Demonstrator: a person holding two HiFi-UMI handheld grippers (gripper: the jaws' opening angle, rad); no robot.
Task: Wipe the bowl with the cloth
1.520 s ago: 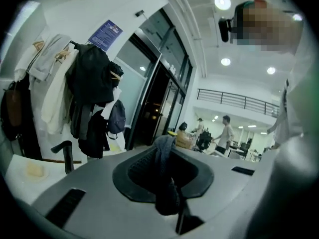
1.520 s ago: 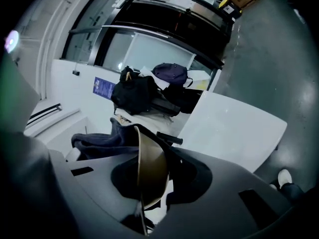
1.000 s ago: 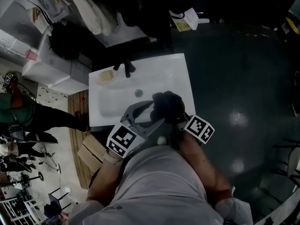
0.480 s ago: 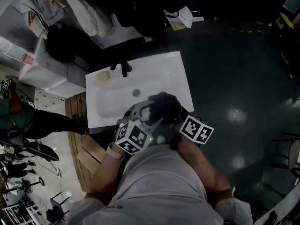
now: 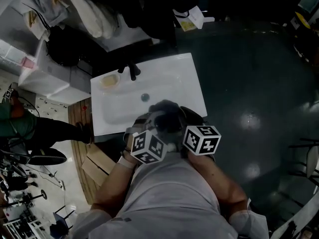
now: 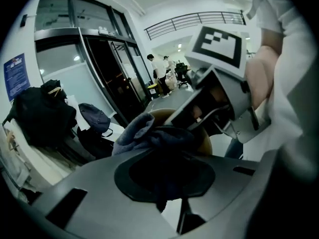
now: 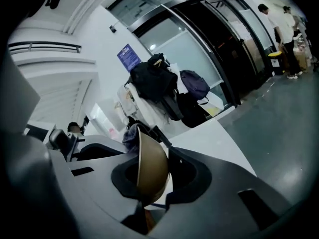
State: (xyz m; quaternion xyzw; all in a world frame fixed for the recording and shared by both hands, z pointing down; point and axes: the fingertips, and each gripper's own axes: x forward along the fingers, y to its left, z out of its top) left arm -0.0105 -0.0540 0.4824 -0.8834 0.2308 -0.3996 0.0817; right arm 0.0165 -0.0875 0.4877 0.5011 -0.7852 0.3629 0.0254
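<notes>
I stand at a white sink (image 5: pixel 124 103) with both grippers close to my body. My right gripper (image 7: pixel 154 203) is shut on the rim of a brown bowl (image 7: pixel 152 171), which stands on edge between its jaws. In the head view the bowl (image 5: pixel 167 117) is dark and partly hidden by the two marker cubes. A grey-blue cloth (image 6: pixel 149 136) is bunched between the jaws of my left gripper (image 6: pixel 169 203), which are closing on it. The cloth lies against the bowl (image 6: pixel 202 141). In the right gripper view the cloth (image 7: pixel 130 133) peeks out behind the bowl's rim.
A black faucet (image 5: pixel 133 72) and a soap dish (image 5: pixel 109 81) sit at the sink's far edge. Bags and coats (image 7: pixel 152 86) are piled behind it. Dark glossy floor (image 5: pixel 249 83) lies to the right, cardboard (image 5: pixel 97 161) to the left. People stand far off (image 6: pixel 159 71).
The left gripper has swung in toward the bowl and turned, so the two marker cubes now sit side by side. The sink has not moved.
</notes>
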